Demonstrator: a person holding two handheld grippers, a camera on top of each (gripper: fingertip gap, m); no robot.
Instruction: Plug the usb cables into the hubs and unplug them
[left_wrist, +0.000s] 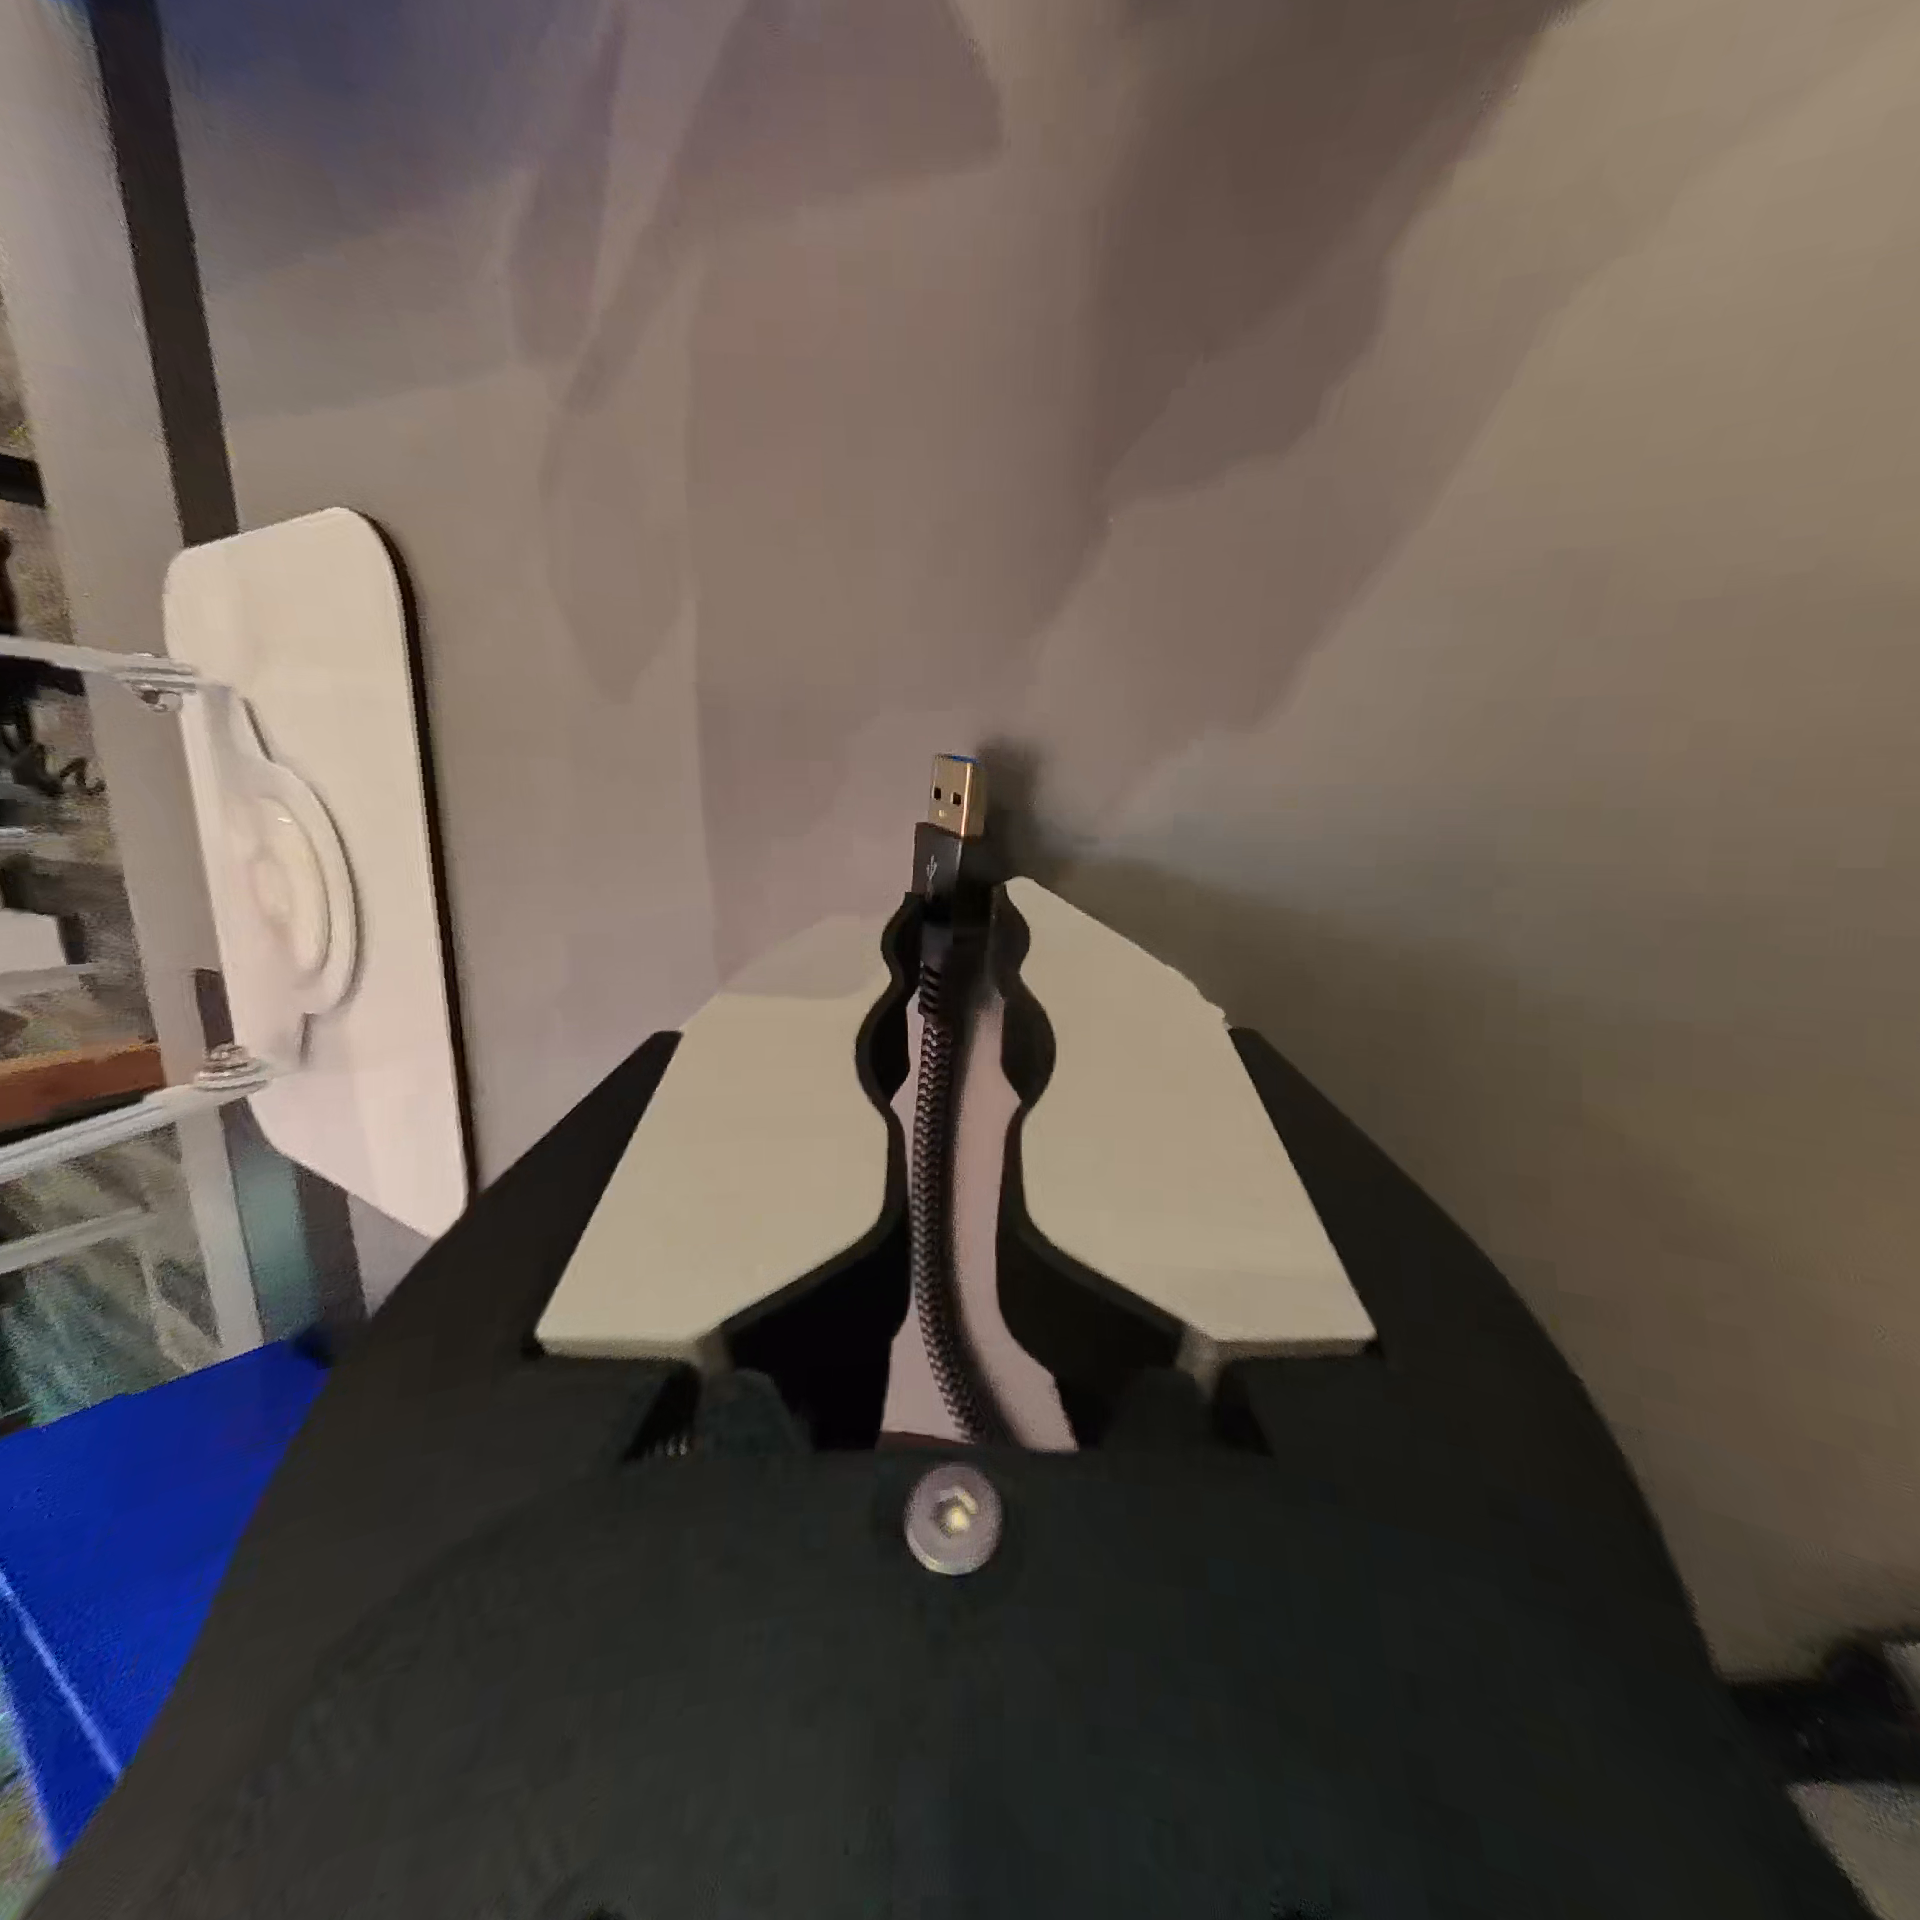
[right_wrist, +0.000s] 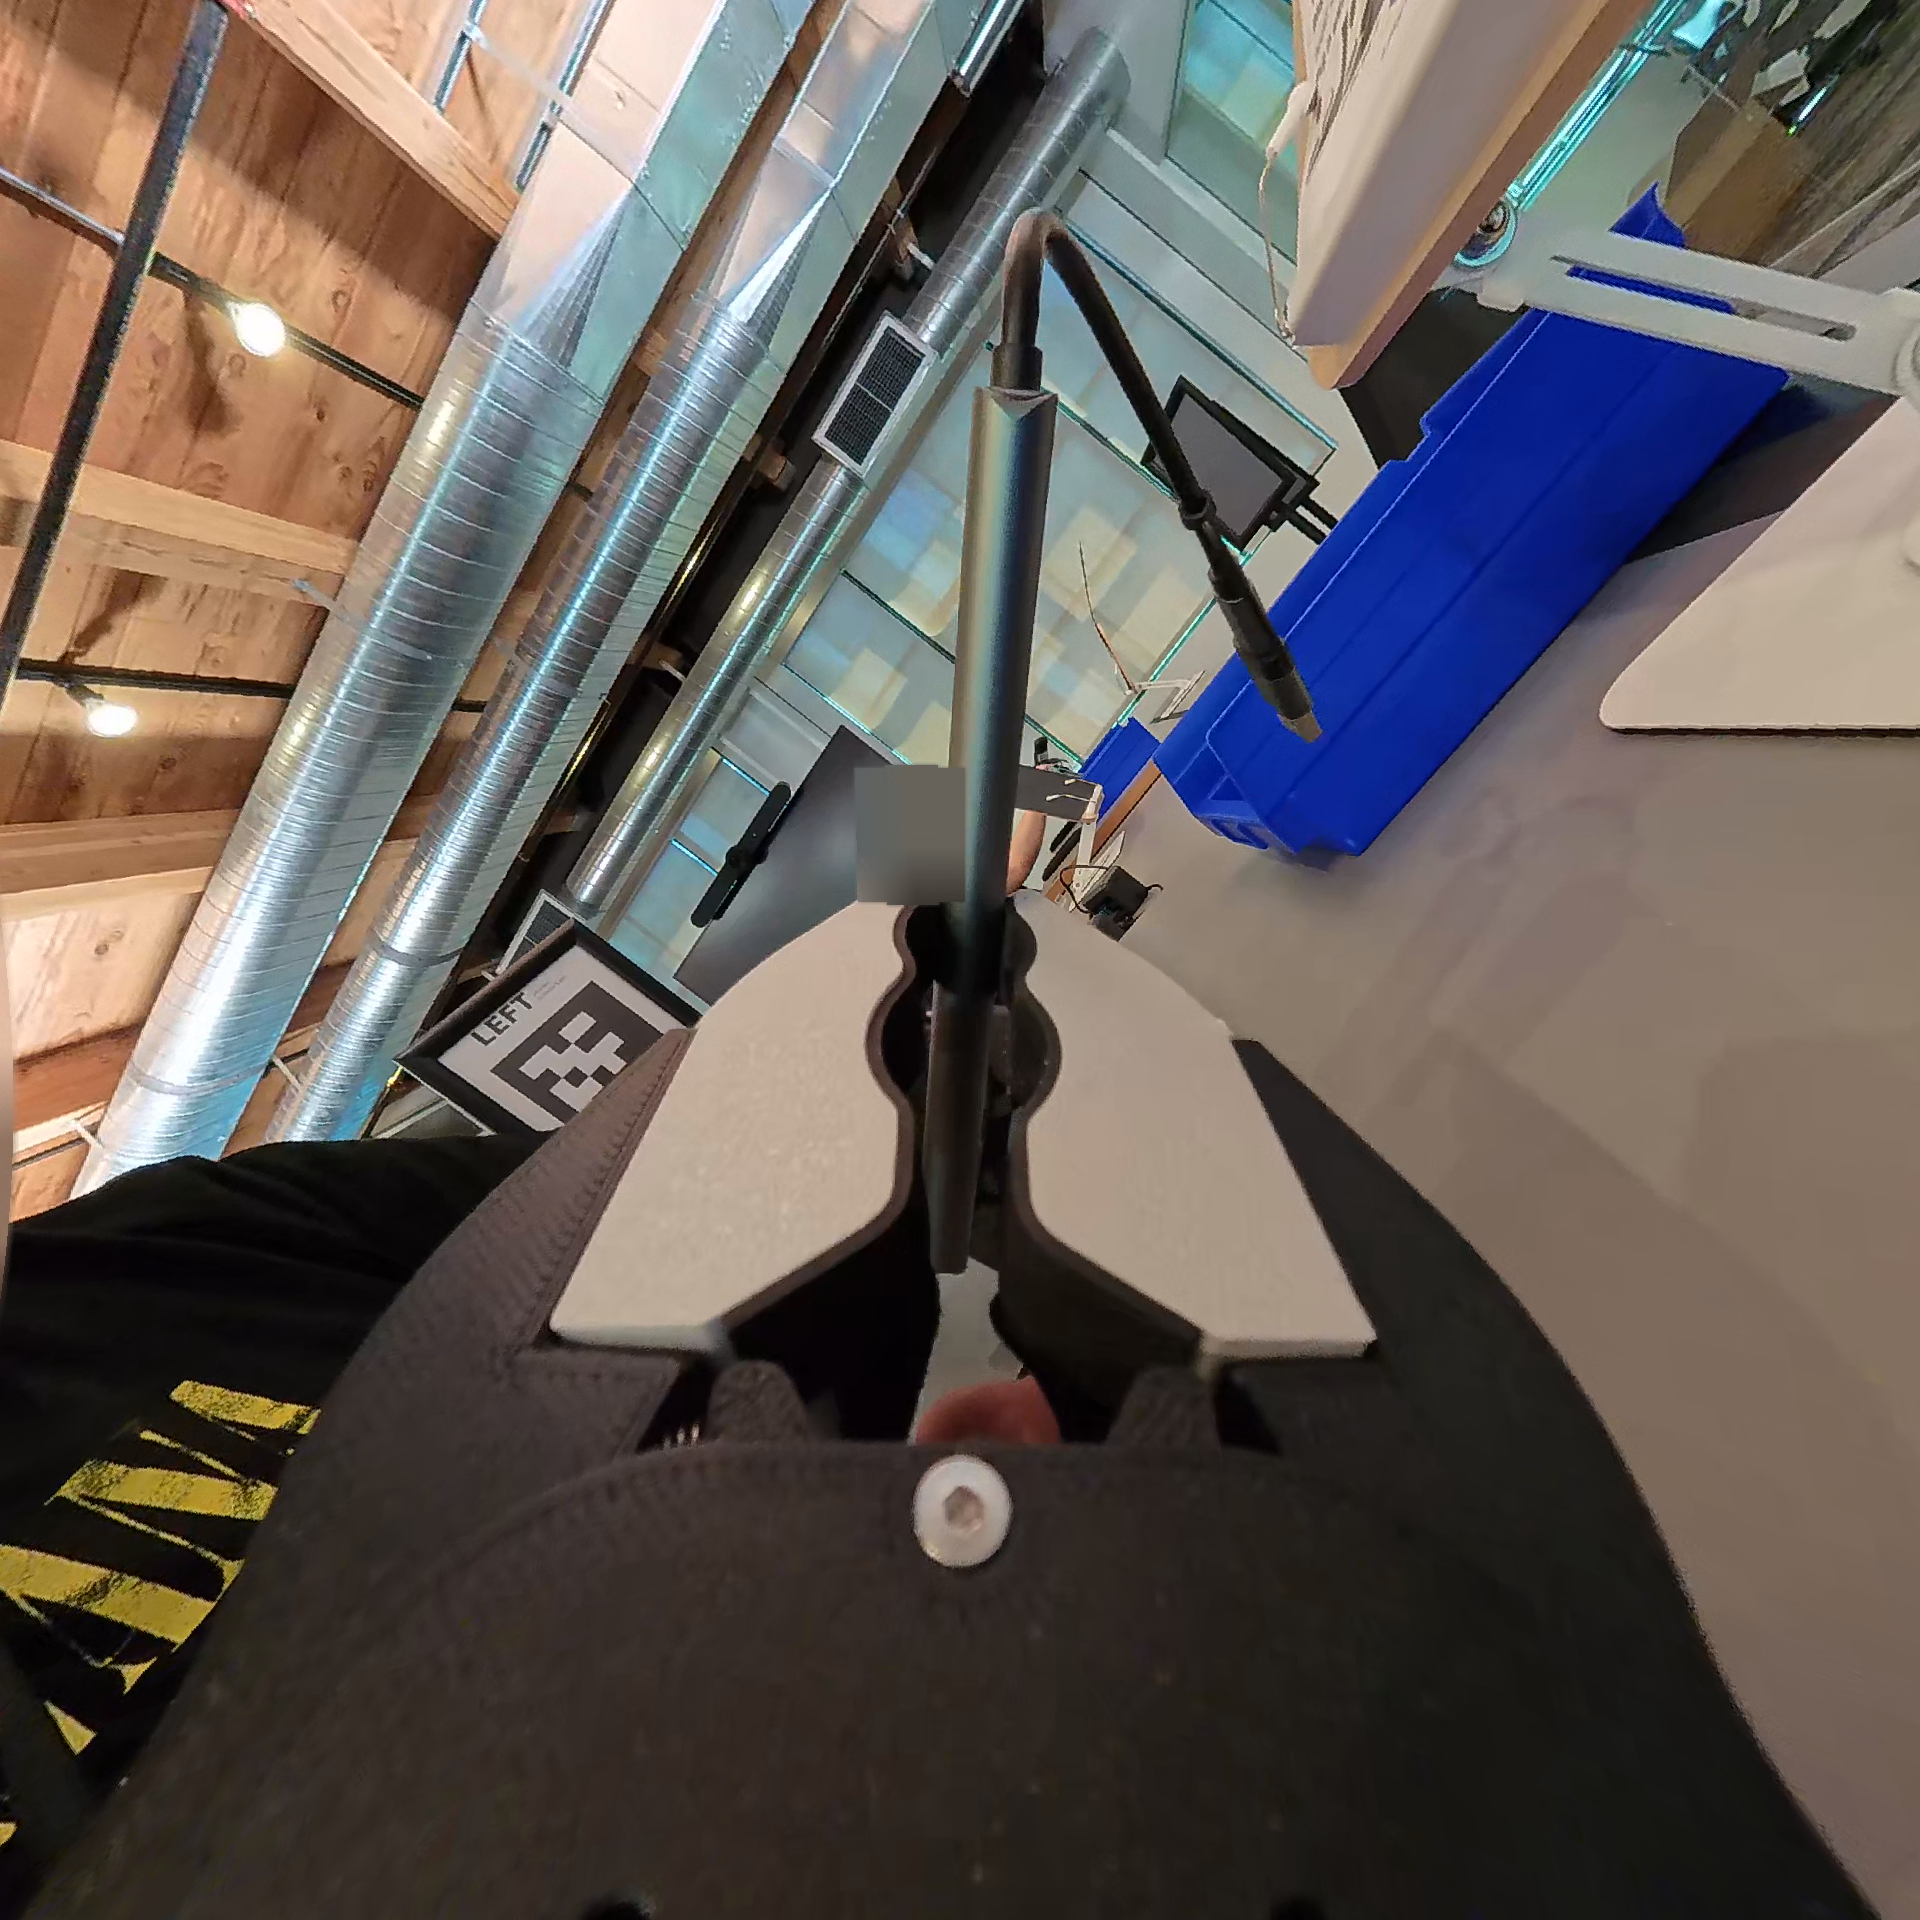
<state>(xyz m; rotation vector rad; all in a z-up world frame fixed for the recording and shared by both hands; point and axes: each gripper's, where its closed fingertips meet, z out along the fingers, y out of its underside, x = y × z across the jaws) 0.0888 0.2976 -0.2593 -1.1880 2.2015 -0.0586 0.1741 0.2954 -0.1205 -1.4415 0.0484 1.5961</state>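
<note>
In the left wrist view my left gripper (left_wrist: 951, 909) is shut on the black housing of a USB cable's plug (left_wrist: 954, 805). The metal tip points forward towards the grey table surface (left_wrist: 1403, 675), and the braided cable (left_wrist: 935, 1143) runs back between the fingers. In the right wrist view my right gripper (right_wrist: 966, 935) is shut on a slim dark grey hub (right_wrist: 997, 644) that sticks out forward, lifted in the air. The hub's own short black cable (right_wrist: 1132, 353) loops from its far end, and its plug (right_wrist: 1288, 696) hangs free.
A white board on a white stand (left_wrist: 312, 831) is at the left and also shows in the right wrist view (right_wrist: 1766, 665). Blue bins (right_wrist: 1455, 644) stand beyond the grey table. A black-framed marker plate (right_wrist: 551, 1039) and a person's black sleeve (right_wrist: 156, 1455) are at the left. Left tips to right tips: about 15 cm.
</note>
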